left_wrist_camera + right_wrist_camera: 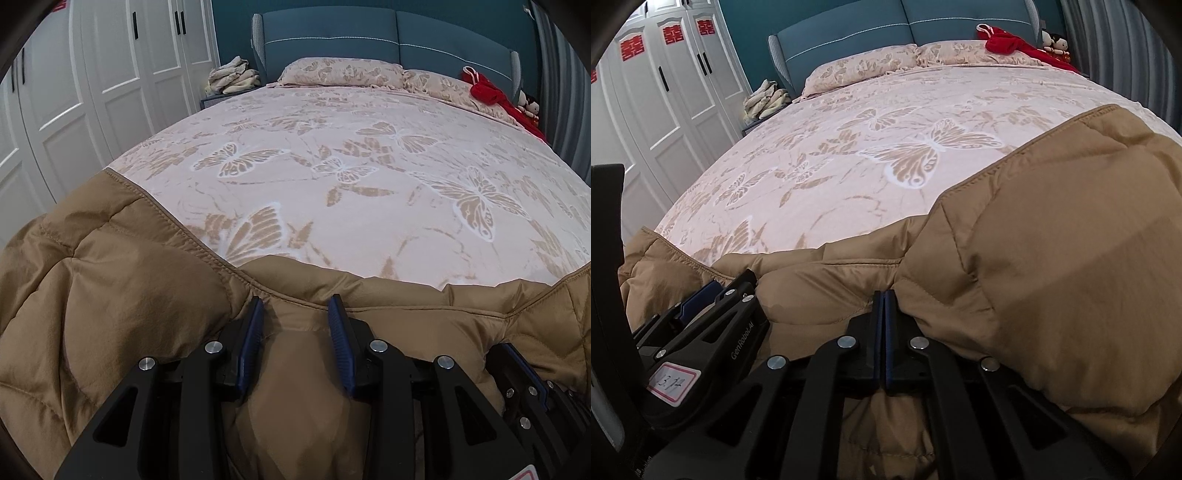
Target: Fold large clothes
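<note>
On the near edge of the bed (369, 147), a tan padded jacket (129, 295) lies spread.
Left tongs (297, 310) squeeze a thick fold of the jacket between their blue pads; right tongs (885, 301) are clenched fully beside its seam.

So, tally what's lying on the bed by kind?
Tan padded jacket: 1
Butterfly-print pillows: 2
Red garment: 1
Dolls: 2
Total: 6
</note>
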`<state>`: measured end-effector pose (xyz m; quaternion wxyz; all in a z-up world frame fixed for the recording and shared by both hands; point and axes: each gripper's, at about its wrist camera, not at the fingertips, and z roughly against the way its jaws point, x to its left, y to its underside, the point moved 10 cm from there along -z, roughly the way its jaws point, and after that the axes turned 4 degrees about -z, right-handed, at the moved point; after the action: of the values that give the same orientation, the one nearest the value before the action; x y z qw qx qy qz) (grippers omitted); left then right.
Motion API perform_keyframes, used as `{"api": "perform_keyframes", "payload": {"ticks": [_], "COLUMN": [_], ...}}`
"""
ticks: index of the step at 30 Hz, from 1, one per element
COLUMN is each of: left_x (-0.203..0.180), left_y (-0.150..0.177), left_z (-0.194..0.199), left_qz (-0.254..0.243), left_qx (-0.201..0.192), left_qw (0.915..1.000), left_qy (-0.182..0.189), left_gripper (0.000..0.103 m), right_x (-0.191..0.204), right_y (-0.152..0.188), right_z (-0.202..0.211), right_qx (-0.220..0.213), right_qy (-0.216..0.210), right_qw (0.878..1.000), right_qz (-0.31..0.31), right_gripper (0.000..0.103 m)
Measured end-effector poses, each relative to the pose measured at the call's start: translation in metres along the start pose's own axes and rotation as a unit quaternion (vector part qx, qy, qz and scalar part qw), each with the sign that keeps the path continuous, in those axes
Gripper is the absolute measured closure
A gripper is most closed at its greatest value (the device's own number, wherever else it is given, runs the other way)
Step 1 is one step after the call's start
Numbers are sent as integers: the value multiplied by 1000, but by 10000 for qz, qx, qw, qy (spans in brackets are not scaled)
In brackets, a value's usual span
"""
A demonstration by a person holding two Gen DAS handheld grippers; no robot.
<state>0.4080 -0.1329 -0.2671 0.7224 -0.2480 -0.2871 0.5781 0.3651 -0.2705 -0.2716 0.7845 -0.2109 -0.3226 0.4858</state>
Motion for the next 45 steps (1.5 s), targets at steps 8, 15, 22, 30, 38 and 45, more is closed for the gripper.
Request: {"api": "perform_keyframes", "payload": {"ticks": [8, 15, 22, 30, 38, 45], "left_x": [0, -1, 66, 207, 227, 196], "left_y": [-1, -3, -13, 77, 150, 152], "left_z": [-1, 0, 83, 150, 147, 127], "left_qz": [20, -30, 281, 1516, 2339, 2621], "left_qx": [-55, 144, 377, 1016, 1627, 1715], "left_qw": [10000, 9999, 9961, 9813, 9526, 9356], "left_qy": [-20, 86, 750, 616, 1070, 1631], "left_gripper": [68, 67, 38, 26, 26, 26], "right_x": [0, 1, 13, 51, 59, 57], "right_y": [-1, -4, -16, 70, 123, 133], "right_z": [-1, 0, 59, 158, 141, 124], "right_qx": [-64, 38, 315, 565, 928, 980], "right_qy": [-4, 13, 95, -130, 115, 280], "right_qw": [10000, 10000, 9993, 9957, 9931, 9914], "right_qz": [-2, -6, 177, 716, 710, 826], "right_gripper": [103, 103, 82, 81, 82, 82]}}
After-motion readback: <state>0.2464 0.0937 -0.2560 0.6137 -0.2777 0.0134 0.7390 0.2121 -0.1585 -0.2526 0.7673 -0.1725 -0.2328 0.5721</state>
